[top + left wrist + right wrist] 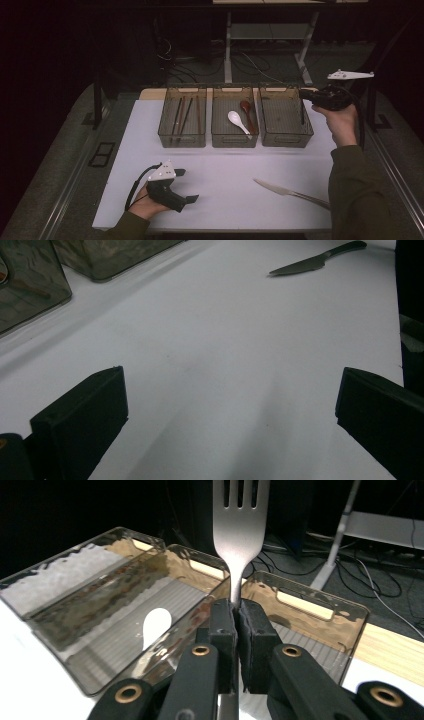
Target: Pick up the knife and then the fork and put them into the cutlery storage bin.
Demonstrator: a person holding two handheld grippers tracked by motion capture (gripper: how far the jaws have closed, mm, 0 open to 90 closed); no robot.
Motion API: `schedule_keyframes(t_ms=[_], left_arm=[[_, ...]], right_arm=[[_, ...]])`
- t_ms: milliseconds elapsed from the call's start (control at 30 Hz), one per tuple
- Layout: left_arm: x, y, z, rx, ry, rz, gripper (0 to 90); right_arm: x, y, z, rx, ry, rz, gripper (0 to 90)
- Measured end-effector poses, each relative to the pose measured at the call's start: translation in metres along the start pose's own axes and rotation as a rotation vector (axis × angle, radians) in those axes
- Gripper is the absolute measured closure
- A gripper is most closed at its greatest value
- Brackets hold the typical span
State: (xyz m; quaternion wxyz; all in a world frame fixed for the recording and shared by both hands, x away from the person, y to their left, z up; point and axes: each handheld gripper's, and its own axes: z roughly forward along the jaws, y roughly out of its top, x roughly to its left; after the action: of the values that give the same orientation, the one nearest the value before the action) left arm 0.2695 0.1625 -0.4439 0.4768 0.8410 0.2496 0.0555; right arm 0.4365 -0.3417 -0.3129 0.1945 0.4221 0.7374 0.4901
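Note:
My right gripper (236, 612) is shut on the handle of a steel fork (240, 525), whose tines stick out beyond the jaws. In the high view this gripper (303, 94) hangs over the far edge of the right clear bin (287, 144), and the fork (302, 114) shows as a thin dark line inside it. My left gripper (189, 185) rests low at the front left of the white table (225, 165). Its jaws stand wide open on bare table, and one of its pads (85, 420) shows in the left gripper view.
Three clear bins stand in a row at the back. The left bin (182, 145) holds chopsticks. The middle bin (234, 144) holds a white spoon (236, 120) and a brown spoon (247, 112). A table knife (285, 191) lies at the front right.

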Motion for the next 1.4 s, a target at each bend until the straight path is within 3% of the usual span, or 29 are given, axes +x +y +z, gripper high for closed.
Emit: schedule_keyframes(t_ms=[333,767,933,1133,1400], left_arm=[[0.0,0.0,0.0,-0.003,-0.001,0.002,0.0],[0.0,0.0,-0.001,-0.007,0.002,0.0,0.0],[0.0,0.0,-0.001,-0.007,0.002,0.0,0.0],[0.0,-0.001,-0.002,-0.005,0.009,0.006,0.0],[0.001,-0.001,-0.002,-0.004,0.015,0.009,0.0]], right_arm=[[-0.012,-0.005,0.026,0.104,-0.037,0.017,85.2],[-0.013,-0.025,0.057,0.347,-0.055,0.009,85.3],[-0.011,-0.029,0.065,0.418,-0.065,-0.006,85.2],[-0.01,-0.032,0.073,0.484,-0.076,-0.016,85.2],[-0.011,-0.037,0.082,0.533,-0.079,-0.019,85.2]])
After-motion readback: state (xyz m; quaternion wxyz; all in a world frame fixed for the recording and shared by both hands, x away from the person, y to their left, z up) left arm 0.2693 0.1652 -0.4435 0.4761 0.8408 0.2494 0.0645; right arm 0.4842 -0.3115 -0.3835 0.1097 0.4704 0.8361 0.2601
